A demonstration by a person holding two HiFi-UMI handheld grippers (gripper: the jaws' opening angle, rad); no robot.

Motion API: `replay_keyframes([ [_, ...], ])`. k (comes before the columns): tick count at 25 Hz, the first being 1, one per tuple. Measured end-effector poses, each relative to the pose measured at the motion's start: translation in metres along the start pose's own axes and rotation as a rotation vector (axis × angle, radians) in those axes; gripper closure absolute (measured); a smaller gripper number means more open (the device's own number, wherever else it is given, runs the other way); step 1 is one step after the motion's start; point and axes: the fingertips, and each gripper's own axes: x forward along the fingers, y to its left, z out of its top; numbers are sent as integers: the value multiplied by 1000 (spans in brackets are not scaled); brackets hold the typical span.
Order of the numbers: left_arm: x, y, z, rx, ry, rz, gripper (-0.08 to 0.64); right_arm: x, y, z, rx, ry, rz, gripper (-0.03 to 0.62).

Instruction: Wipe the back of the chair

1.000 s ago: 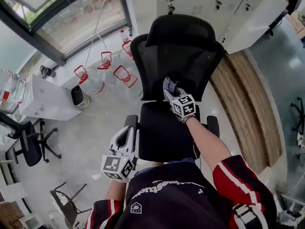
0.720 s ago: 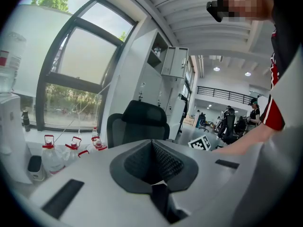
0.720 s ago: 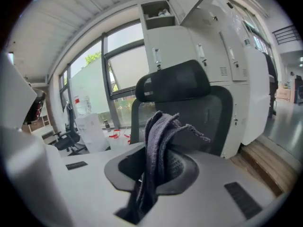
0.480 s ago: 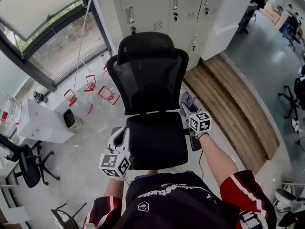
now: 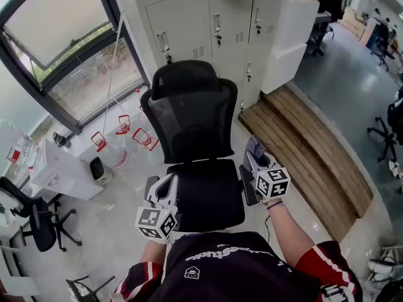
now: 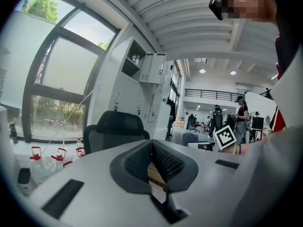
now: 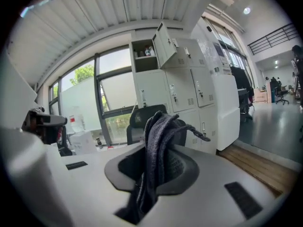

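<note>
Grey cloth [image 7: 158, 126] between right gripper [image 7: 154, 157] fingers [image 7: 179, 167]

Black office chair [image 5: 204, 194] stands upright, seat towards us; its mesh back [image 5: 189, 128] rises behind the seat, curved headrest [image 5: 184, 77] on top, an armrest on either side; the dark grey cloth [image 7: 158, 136] is pinched in the right gripper's [image 5: 255, 153] jaws, bunched and flopping over them, just beside the armrest at the head view's right, off to the side of the back.
</note>
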Motion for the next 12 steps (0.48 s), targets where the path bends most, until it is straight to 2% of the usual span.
replay_keyframes([
  [3, -5, -17, 8, -3, -21, -13, 535, -29, 40, 16, -27, -6, 72, 525],
  [6, -13, -36, 12, 3, -30, -27, 535, -58, 90, 23, -70, -1, 179, 525],
  [12, -41, -60, 6, 15, -32, -13, 535, -102, 160, 11, -120, 29, 351, 525],
])
